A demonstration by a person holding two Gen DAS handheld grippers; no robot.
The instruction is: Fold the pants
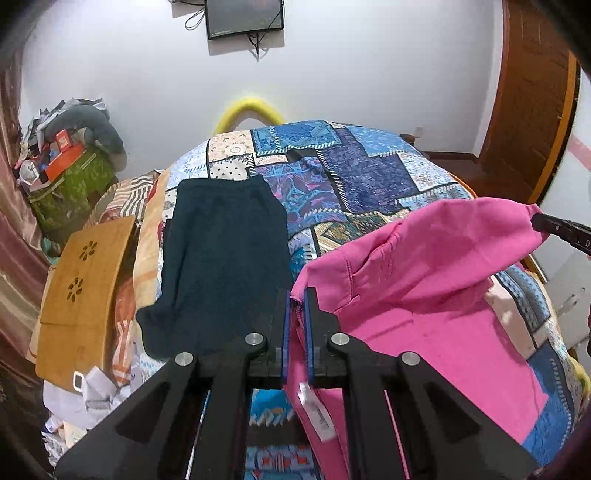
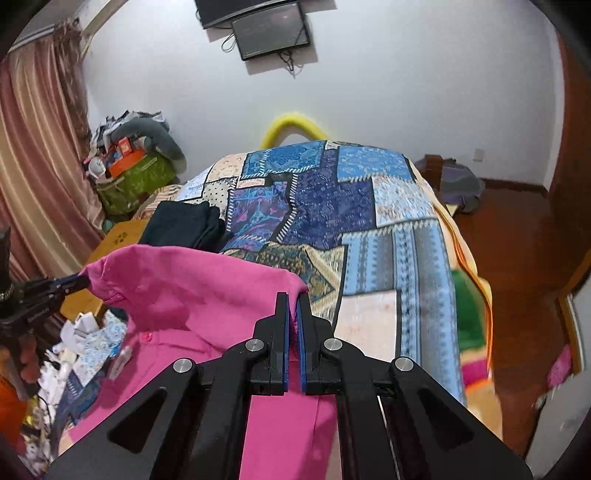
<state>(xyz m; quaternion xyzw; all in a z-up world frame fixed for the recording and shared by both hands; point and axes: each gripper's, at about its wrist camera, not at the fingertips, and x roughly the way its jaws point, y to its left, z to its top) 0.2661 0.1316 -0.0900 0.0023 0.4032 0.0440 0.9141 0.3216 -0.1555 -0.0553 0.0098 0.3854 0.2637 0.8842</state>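
Pink pants [image 1: 424, 280] hang lifted over a bed covered by a blue patchwork blanket [image 1: 369, 170]. My left gripper [image 1: 297, 295] is shut on one corner of their top edge, with a white label [image 1: 316, 413] dangling below. My right gripper [image 2: 293, 299] is shut on the other corner of the pink pants [image 2: 192, 295]. The edge stretches between the two. In the left wrist view the right gripper [image 1: 535, 218] shows at the far right, pinching the cloth. In the right wrist view the left gripper [image 2: 83, 281] shows at the left edge, with a hand behind it.
Folded dark navy pants [image 1: 221, 258] lie on the blanket's left side. A wooden lap tray [image 1: 81, 295], crumpled paper and a green bag with clutter [image 1: 70, 184] crowd the bed's left. A screen [image 1: 243, 16] hangs on the white wall; wooden floor [image 2: 517, 240] lies right.
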